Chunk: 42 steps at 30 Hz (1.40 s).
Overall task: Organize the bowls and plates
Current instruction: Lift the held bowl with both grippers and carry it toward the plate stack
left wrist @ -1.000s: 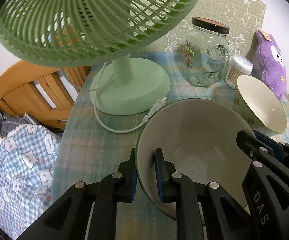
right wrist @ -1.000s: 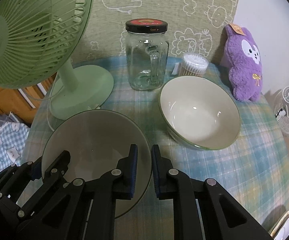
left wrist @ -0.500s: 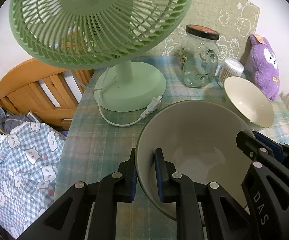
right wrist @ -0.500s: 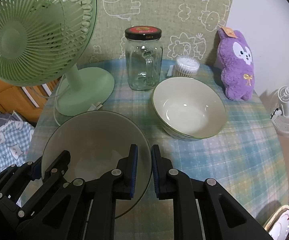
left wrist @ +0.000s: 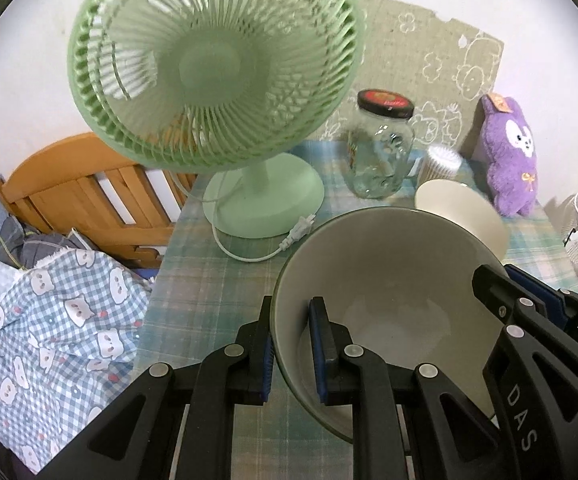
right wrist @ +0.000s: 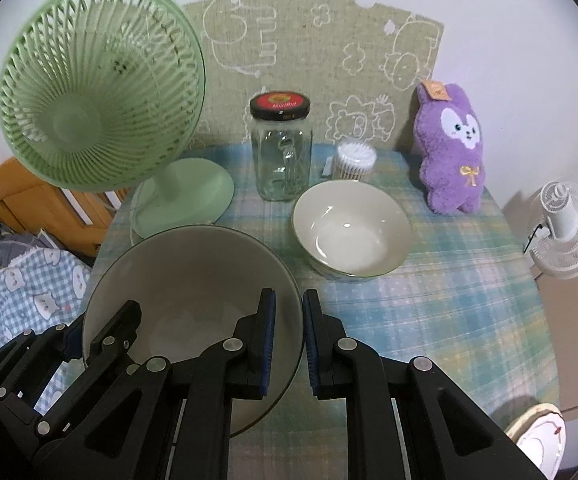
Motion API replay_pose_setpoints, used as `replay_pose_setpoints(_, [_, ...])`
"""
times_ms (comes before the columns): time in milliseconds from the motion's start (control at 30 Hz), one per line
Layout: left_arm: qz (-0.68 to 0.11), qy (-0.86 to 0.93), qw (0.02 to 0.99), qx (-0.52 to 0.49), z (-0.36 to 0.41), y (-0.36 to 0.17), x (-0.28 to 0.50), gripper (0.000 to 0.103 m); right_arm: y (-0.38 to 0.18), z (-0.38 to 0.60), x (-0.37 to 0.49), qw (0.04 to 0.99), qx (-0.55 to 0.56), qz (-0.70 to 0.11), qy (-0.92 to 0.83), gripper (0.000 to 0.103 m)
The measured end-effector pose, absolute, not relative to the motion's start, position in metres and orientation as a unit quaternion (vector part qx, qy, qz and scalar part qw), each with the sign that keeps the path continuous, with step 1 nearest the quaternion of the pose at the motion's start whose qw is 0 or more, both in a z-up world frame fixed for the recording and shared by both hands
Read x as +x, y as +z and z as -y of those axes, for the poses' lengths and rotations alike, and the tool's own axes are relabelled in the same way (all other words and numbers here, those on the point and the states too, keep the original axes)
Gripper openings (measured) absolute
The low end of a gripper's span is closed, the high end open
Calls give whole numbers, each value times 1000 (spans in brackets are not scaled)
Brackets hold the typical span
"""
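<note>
Left hand-held gripper (left wrist: 289,344): clamped on the left rim of the grey bowl (left wrist: 389,280), one pad outside the wall, one inside.
Right hand-held gripper (right wrist: 289,332): clamped on the right rim of the same bowl, one pad inside, one outside.
Grey bowl: held between both grippers above the tabletop (right wrist: 429,300), upright, interior empty.
Cream bowl (right wrist: 351,236): resting on the checked tabletop, near the grey bowl on its right, in front of the glass jar (right wrist: 281,152).
Green fan (right wrist: 97,120): standing at the left rear of the tabletop.
Purple plush toy (right wrist: 451,156): upright at the right rear.
Cotton swab tub (right wrist: 356,160): just right of the jar.
</note>
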<state>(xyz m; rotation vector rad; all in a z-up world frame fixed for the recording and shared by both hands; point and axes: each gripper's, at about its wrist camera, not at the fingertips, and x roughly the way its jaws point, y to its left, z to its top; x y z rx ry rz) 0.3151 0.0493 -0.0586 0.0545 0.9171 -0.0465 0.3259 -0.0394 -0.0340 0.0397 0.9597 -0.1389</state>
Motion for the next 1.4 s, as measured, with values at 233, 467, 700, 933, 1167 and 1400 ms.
replay_pose_setpoints(233, [-431, -16, 902, 23, -46, -33, 296, 13, -4, 44, 304, 891, 23, -449, -62, 17])
replay_pose_setpoints(467, [-421, -14, 907, 19, -41, -11, 270, 13, 21, 50, 274, 897, 28, -436, -62, 17])
replay_pose_setpoints(700, [-412, 2, 911, 15, -30, 7, 238, 13, 39, 60, 243, 901, 29, -431, -47, 17])
replay_pose_setpoints(933, [-407, 19, 913, 12, -17, 15, 205, 13, 50, 72, 210, 904, 32, -425, -32, 17])
replay_pose_setpoints(1167, [-401, 24, 916, 11, -1, 19, 179, 13, 56, 88, 182, 907, 33, -419, -26, 17])
replay_pose_setpoints(1400, [-396, 23, 918, 7, 14, 17, 155, 13, 57, 103, 158, 909, 29, -414, -27, 17])
